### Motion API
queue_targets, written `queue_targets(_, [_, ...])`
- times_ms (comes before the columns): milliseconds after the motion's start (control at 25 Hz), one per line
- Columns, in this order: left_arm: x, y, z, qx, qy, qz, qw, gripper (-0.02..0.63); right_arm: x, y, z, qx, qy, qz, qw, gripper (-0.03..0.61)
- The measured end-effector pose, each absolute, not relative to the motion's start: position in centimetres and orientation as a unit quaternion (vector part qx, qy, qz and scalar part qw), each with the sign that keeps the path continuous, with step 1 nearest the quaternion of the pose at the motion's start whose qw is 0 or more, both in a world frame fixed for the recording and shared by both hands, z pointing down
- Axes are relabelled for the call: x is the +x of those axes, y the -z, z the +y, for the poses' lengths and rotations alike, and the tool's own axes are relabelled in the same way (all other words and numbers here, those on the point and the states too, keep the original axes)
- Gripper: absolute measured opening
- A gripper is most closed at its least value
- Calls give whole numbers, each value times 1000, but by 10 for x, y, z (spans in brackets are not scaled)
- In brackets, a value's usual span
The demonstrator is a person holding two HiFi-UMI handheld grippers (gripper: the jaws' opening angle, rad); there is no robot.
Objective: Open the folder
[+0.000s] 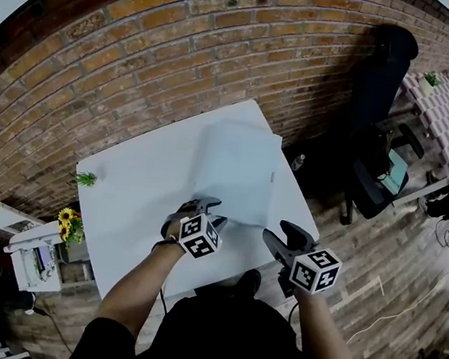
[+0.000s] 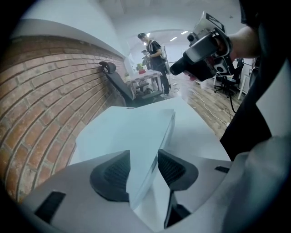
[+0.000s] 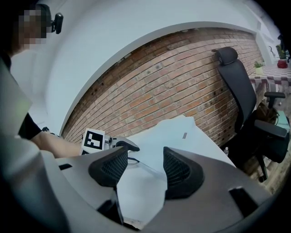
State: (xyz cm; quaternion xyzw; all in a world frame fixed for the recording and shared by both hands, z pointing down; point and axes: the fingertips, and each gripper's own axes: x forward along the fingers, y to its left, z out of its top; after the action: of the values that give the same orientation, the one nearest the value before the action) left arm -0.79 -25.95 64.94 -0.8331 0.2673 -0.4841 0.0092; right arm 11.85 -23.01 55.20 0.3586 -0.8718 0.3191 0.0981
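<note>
A square white table (image 1: 139, 196) stands with its far corner against a curved-looking wall of red brick (image 1: 186, 36). The floor (image 1: 387, 264) is wood planks in grey-brown. To the right of the table stands a black office chair (image 1: 383, 81) with a tall back, and beyond it a second table under a checked cloth (image 1: 448, 123). A small green plant (image 1: 86, 178) sits at the white table's left edge. Yellow flowers (image 1: 67, 223) stand on a low white stand below that edge. In the left gripper view a person (image 2: 152, 50) stands far back in the room.

The table top is smooth, matt and plain. On its right half lies the folder (image 1: 238, 172), a thin, pale, slightly see-through rectangle of plastic sheet with a small grey mark near its right edge. Its long sides run from the person toward the brick wall, and its short near edge lies close to the table's near edge. At that near end the top sheet is lifted off the sheet below, so it rises like a shallow wedge.

The left tongs (image 2: 143, 169) point steeply down at that near edge. Their ribbed dark pads stand partly apart with the lifted sheet's edge between them. The sheet lies across one pad and close to the other, and no firm pinch shows. The right tongs (image 3: 141, 170) hang off the table's near right corner, wide apart and holding nothing, aimed across the table at the left ones.
</note>
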Motion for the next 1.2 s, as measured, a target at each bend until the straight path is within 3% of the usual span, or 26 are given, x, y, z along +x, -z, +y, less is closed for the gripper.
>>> queue_targets(560, [-1,-634,-267,-830,478,280,59,77,124,-560,-228,361,-325,-868,104,252])
queue_targets(880, [-12,-608,-275,-843,409,350,22,66,122,-565,-233,355,-325,-869,113,252])
queue_targets(1200, [-26,-583,-272,-849,360,387,-12,61,106,-597,-250,348,-302,-871,173,241])
